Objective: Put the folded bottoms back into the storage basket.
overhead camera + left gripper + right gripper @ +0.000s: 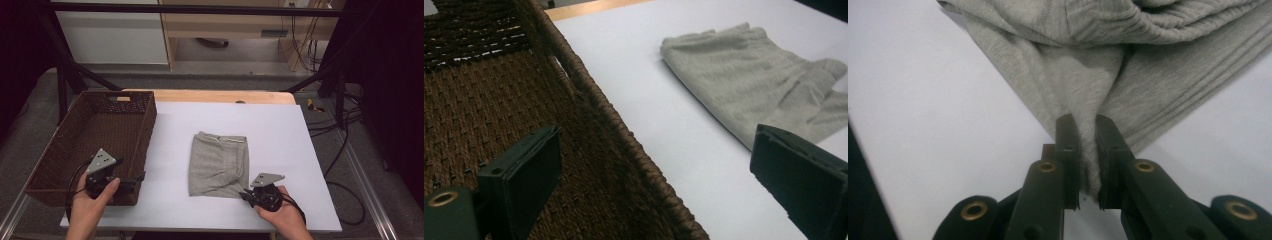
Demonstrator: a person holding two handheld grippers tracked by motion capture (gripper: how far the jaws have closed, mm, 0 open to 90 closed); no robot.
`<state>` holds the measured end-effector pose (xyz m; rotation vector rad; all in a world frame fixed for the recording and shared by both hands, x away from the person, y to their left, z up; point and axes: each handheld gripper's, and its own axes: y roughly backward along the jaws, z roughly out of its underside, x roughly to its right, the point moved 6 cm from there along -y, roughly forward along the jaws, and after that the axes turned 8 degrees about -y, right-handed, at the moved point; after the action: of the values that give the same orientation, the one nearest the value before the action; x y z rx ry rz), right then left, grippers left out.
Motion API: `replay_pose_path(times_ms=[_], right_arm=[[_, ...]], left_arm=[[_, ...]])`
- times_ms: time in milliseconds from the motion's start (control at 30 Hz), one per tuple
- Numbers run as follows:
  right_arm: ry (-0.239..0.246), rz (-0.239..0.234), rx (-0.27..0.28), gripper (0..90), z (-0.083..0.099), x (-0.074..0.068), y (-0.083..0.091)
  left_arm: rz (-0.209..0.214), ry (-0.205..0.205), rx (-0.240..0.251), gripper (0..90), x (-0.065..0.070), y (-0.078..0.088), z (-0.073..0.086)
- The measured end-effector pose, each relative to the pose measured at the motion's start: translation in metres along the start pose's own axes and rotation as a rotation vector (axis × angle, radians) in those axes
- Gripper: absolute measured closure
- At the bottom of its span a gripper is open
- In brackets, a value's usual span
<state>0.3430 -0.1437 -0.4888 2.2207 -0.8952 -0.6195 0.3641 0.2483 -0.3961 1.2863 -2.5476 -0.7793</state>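
Right gripper view — ribbed grey cloth (1088, 95), pinched.

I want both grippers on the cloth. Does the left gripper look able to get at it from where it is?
Probably yes: the left gripper, jaws open, sits at the basket corner, with bare white table sheet between it and the grey cloth.

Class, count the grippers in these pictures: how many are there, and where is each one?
2. The left gripper hangs over the near corner of the wicker basket, jaws open. The right gripper is at the near right corner of the grey garment, shut on its fabric.
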Motion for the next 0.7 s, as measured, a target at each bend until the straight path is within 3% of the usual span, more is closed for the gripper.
replay_pose_path(times_ms=[133, 333, 433, 500, 700], right_arm=[[-0.001, -0.018, 0.001, 83.2, 0.014, -0.004, 0.011], [0.001, -0.009, 0.010, 83.2, 0.013, -0.005, 0.009], [0.022, -0.001, 0.007, 83.2, 0.013, -0.006, 0.008], [0.012, -0.006, 0.012, 83.1, 0.013, -0.005, 0.008], [0.014, -0.005, 0.012, 83.1, 0.013, -0.004, 0.007]], left_arm=[[0.003, 0.009, 0.007, 6.8, 0.000, 0.001, -0.001], [0.015, 0.002, 0.014, 5.1, 0.007, 0.001, -0.006], [0.027, -0.017, 0.022, 4.9, 0.014, 0.000, -0.010], [0.030, -0.032, 0.037, 4.9, 0.018, 0.002, -0.016], [0.048, -0.092, 0.068, 4.9, 0.026, 0.006, -0.044]])
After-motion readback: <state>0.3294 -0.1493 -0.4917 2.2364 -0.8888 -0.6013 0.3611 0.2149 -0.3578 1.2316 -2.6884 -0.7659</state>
